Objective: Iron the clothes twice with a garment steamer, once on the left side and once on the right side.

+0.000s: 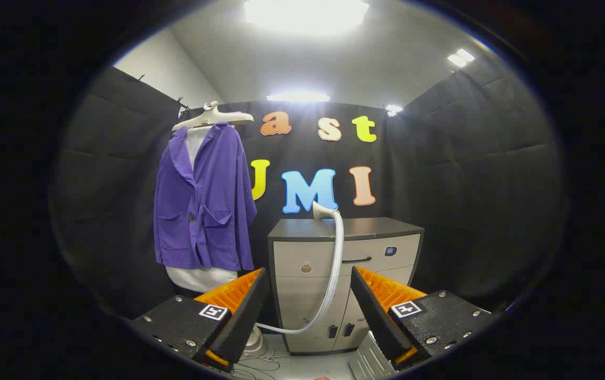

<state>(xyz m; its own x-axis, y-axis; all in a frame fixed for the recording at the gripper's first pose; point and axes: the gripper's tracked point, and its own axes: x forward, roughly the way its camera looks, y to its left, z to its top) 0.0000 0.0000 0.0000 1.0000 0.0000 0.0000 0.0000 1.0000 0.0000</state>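
Two fingers of my gripper (309, 306) stand spread wide, nothing pinched between them, well short of everything ahead. I see the garment steamer head (322, 211) resting on top of the cabinet (376, 228), straight ahead beyond the fingers, its pale hose (335, 264) dropping down the cabinet front and curling toward the floor between the fingers. Purple jacket (202, 206) hangs on a pale hanger (213, 117) off to the left of the cabinet, against the black wall, with a white garment (199, 278) showing under its hem and at the collar. Jacket is buttoned, apart from the steamer. Steamer base is partly hidden behind my left finger, can't tell much about it
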